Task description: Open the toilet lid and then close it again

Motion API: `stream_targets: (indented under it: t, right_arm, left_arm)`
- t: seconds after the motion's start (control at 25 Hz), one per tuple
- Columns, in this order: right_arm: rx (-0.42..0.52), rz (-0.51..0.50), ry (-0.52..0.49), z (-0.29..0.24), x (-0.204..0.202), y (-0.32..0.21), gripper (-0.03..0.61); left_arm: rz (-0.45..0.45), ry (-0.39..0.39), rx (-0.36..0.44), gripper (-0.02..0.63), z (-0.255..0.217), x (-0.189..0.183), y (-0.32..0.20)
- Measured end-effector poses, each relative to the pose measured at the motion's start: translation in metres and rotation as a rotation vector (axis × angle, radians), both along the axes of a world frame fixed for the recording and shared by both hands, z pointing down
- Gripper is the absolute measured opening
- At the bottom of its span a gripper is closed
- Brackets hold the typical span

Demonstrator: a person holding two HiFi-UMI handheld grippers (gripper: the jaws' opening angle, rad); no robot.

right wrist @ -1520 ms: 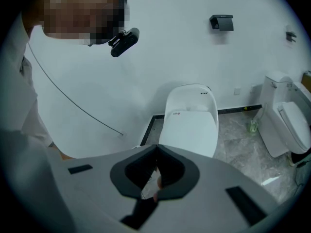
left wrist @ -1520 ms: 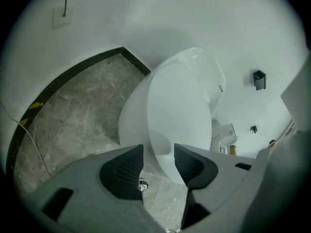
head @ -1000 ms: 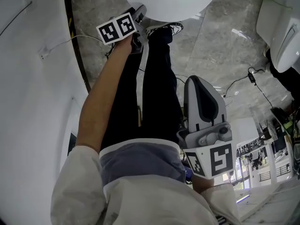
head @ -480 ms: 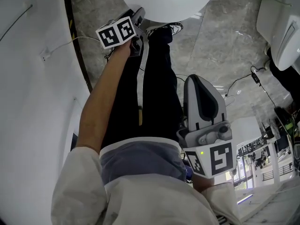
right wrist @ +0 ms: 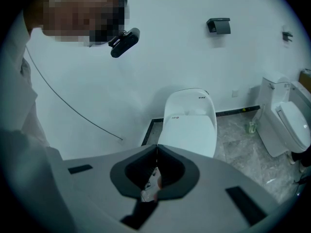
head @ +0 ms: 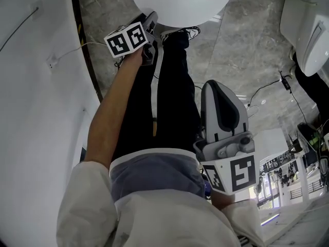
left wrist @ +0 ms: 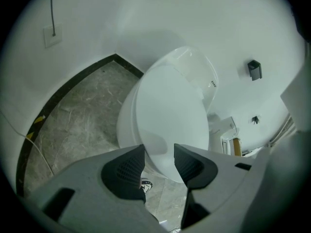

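Grey floor (left wrist: 73,120); toilet lid (left wrist: 170,110) just beyond parted left claw (left wrist: 159,147), perhaps touching.

I see a grey stone floor (head: 241,45) with pale lines running through it. A dark strip (head: 85,50) runs along its edge, where it meets the white wall. A white toilet (head: 180,1) stands on the floor by that wall. A second white toilet (head: 308,30) stands well apart from it, off to the right. A small green thing (right wrist: 251,126) sits on the floor just beside the second toilet; I cannot tell what it is. The person's shoe (head: 180,32) is on the floor right in front of the first toilet. A thin black cable (head: 284,83) lies on the floor at the right. A thin white cable (head: 95,43) comes off the wall and crosses the dark strip.
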State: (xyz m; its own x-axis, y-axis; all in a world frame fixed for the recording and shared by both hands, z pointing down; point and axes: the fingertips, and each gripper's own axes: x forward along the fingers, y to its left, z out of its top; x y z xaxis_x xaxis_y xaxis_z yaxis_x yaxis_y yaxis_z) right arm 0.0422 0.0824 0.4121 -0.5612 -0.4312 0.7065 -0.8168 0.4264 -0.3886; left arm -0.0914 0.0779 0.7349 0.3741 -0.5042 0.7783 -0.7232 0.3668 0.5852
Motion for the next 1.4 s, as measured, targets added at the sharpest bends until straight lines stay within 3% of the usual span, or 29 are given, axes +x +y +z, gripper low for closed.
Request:
stream_targets:
  t: [0.28,0.72,1.4]
  right_arm:
    - [-0.001,0.001,-0.001,-0.007,0.001,-0.002,0.011]
    - [0.021,0.008,-0.009,-0.022,-0.003,-0.008,0.011]
    - [0.060,0.019,-0.016,-0.052,0.000,-0.007,0.011]
  left_arm:
    - [0.006,0.014,0.008,0.175,-0.009,0.001,-0.002]
    - [0.008,-0.004,0.007,0.109,-0.024,-0.004,0.000]
    - [-0.001,-0.020,0.021,0.091,-0.055,-0.007,-0.002]
